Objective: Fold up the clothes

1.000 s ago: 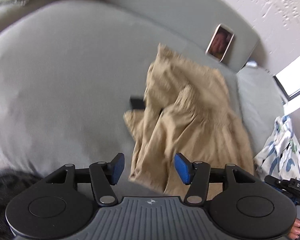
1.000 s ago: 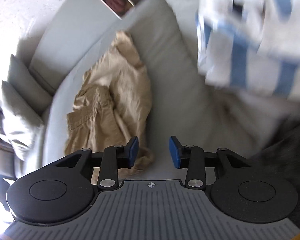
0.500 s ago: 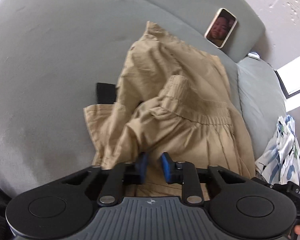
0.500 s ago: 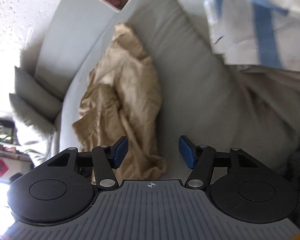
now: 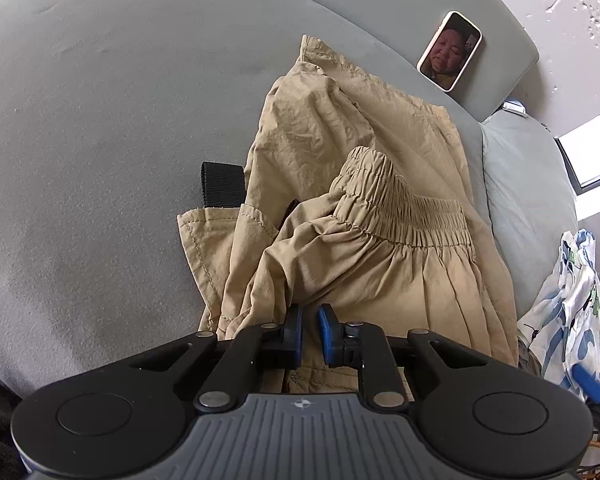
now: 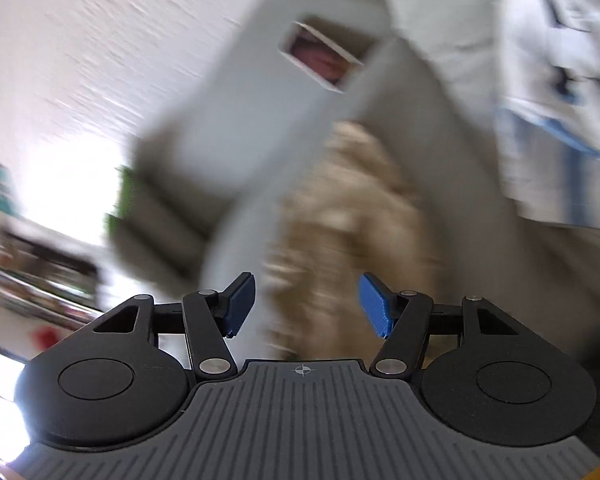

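Observation:
Crumpled tan trousers (image 5: 360, 184) with an elastic waistband lie on the grey sofa seat (image 5: 100, 140). My left gripper (image 5: 310, 334) sits at their near edge. Its jaws are closing, with a fold of the tan cloth pinched between the blue pads. In the blurred right wrist view, my right gripper (image 6: 307, 306) hangs open above the sofa, nothing between its fingers. The tan trousers (image 6: 352, 208) lie beyond it, apart from the pads.
A phone (image 5: 450, 51) leans on the sofa back. A black strap (image 5: 222, 184) pokes out left of the trousers. A white and blue patterned garment (image 5: 568, 300) hangs at the right, also seen as the patterned garment (image 6: 556, 80). A grey cushion (image 5: 528, 184) lies beyond.
My left gripper dropped onto the trousers' near edge and its jaws closed on the cloth. My right gripper opened wider and swung upward, blurring its view.

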`<state>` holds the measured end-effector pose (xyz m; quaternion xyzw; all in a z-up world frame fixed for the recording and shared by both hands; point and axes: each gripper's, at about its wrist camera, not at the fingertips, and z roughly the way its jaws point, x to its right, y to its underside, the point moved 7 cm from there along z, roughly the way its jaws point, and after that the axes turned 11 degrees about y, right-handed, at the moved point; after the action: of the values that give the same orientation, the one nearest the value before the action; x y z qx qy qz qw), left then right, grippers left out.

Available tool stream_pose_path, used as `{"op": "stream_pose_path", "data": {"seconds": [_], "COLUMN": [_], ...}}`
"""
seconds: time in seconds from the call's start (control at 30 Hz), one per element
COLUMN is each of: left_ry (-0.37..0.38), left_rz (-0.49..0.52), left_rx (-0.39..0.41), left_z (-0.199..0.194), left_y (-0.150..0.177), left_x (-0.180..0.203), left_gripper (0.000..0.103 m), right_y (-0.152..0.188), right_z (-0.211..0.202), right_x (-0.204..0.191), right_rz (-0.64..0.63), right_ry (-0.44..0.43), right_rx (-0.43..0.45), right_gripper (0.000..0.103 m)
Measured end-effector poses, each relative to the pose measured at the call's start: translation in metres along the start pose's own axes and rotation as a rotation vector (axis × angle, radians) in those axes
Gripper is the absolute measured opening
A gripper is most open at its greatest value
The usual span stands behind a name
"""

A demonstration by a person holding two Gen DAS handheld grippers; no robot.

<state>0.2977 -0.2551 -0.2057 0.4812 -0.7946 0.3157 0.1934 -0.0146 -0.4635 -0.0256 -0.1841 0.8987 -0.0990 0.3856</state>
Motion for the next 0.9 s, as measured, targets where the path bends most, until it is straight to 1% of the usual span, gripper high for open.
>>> {"op": "stream_pose_path", "data": {"seconds": [0.03, 0.07, 0.1, 0.13, 0.17, 0.2, 0.23, 0.27, 0.33, 0.4, 0.43, 0.5, 0.57, 0.6, 0.63, 0.67, 0.7, 0.77, 0.87, 0.9], "left_ry": [0.0, 0.001, 0.005, 0.016, 0.029, 0.045, 0.063, 0.077, 0.091, 0.1, 0.1, 0.081, 0.05, 0.013, 0.022, 0.031, 0.041, 0.058, 0.061, 0.07], "left_rz": [0.002, 0.004, 0.006, 0.005, 0.009, 0.027, 0.046, 0.066, 0.109, 0.135, 0.131, 0.083, 0.034, 0.005, -0.032, -0.063, -0.077, -0.096, -0.058, -0.044], "left_rx": [0.004, 0.008, 0.014, 0.022, 0.034, 0.056, 0.08, 0.102, 0.142, 0.166, 0.16, 0.113, 0.067, 0.05, 0.042, 0.036, 0.036, 0.035, 0.035, 0.034], "left_z": [-0.003, -0.006, -0.011, -0.024, -0.036, -0.044, -0.05, -0.054, -0.053, -0.043, -0.033, -0.009, 0.015, 0.024, 0.033, 0.038, 0.038, 0.037, 0.023, 0.013], "left_y": [0.001, 0.002, 0.004, 0.009, 0.013, 0.014, 0.012, 0.009, -0.004, -0.019, -0.025, -0.034, -0.043, -0.044, -0.045, -0.045, -0.045, -0.046, -0.046, -0.044], "left_x": [0.002, 0.004, 0.006, 0.009, 0.013, 0.02, 0.027, 0.033, 0.046, 0.059, 0.063, 0.055, 0.045, 0.035, 0.025, 0.018, 0.017, 0.016, 0.029, 0.034], "left_gripper": [0.018, 0.018, 0.016, 0.017, 0.02, 0.025, 0.026, 0.026, 0.026, 0.026, 0.026, 0.024, 0.016, 0.011, 0.012, 0.012, 0.012, 0.012, 0.011, 0.015], "right_y": [0.005, 0.01, 0.015, 0.02, 0.024, 0.029, 0.034, 0.038, 0.04, 0.031, 0.024, 0.013, 0.005, 0.002, -0.001, 0.0, 0.002, 0.004, 0.003, 0.001], "right_z": [0.004, 0.01, 0.014, 0.017, 0.023, 0.033, 0.04, 0.047, 0.067, 0.093, 0.107, 0.133, 0.159, 0.171, 0.184, 0.2, 0.218, 0.222, 0.213, 0.203], "right_x": [0.004, 0.004, 0.001, -0.002, -0.007, -0.013, -0.022, -0.031, -0.046, -0.06, -0.067, -0.08, -0.086, -0.087, -0.087, -0.081, -0.072, -0.064, -0.066, -0.067], "right_rz": [-0.007, -0.008, -0.028, -0.049, -0.075, -0.12, -0.162, -0.198, -0.228, -0.24, -0.241, -0.258, -0.269, -0.277, -0.287, -0.306, -0.318, -0.299, -0.303, -0.281], "right_ry": [0.03, 0.034, 0.034, 0.033, 0.037, 0.056, 0.061, 0.064, 0.055, 0.058, 0.064, 0.09, 0.15, 0.182, 0.221, 0.278, 0.305, 0.283, 0.262, 0.247], "right_rx": [-0.007, -0.013, -0.015, -0.017, -0.018, -0.014, -0.011, -0.011, -0.032, -0.028, -0.019, -0.01, -0.014, -0.018, -0.025, -0.052, -0.094, -0.104, -0.106, -0.111], "right_gripper": [0.063, 0.06, 0.048, 0.033, 0.006, 0.005, 0.005, 0.005, 0.007, 0.009, 0.009, 0.009, 0.009, 0.01, 0.01, 0.001, 0.0, 0.0, 0.0, 0.006]}}
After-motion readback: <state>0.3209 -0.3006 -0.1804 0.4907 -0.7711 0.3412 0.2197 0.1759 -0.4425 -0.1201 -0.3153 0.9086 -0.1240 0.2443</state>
